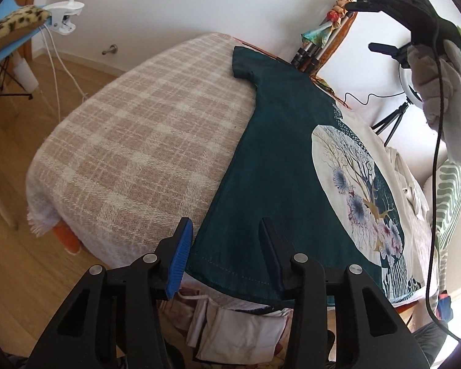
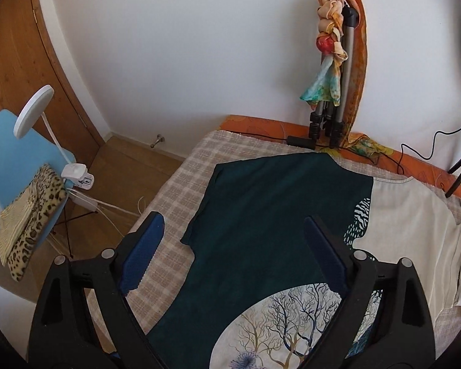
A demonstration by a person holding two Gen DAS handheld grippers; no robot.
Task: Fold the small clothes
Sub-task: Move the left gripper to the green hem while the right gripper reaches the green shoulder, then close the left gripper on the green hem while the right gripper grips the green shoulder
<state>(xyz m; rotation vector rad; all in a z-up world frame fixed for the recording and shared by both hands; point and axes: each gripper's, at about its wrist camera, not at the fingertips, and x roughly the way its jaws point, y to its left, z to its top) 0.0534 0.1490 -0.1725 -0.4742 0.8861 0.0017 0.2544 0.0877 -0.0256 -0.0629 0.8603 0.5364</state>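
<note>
Shirt: we see a dark teal T-shirt (image 1: pixel 279 160) spread flat on the blanket, printed side up, with a white oval tree print (image 1: pixel 356 190); one sleeve (image 1: pixel 244 63) points to the bed's far end, and the hem lies at the near edge.
Left tongs: our left tongs (image 1: pixel 227 246) stand released over the hem's near corner, one finger just outside the shirt's side edge and the other over the teal cloth; we cannot tell if they touch it.
Right tongs: our right tongs (image 2: pixel 233 252) are released too, held above the shirt's chest with the jaws wide apart and gripping nothing.
Containers: we can make out none in either view.
Pile: pale cloth (image 2: pixel 415 215) lies beside the shirt toward the wall-side edge, touching or slightly under it.
Bed: a pink-and-white plaid blanket (image 1: pixel 132 153) covers it, with an orange sheet (image 2: pixel 261 126) showing at the wall-side edge.
Tripod: a folded tripod (image 2: pixel 338 104) stands at the bed's far edge against the wall, a coloured scarf (image 2: pixel 332 40) tied round it.
Room: white wall, wooden floor (image 1: pixel 21 261) and a wooden door (image 2: pixel 18 52).
Chair: a blue chair (image 2: pixel 15 160) near the door carries leopard-print cloth (image 2: pixel 33 218) and a white clip lamp (image 2: pixel 33 112).
</note>
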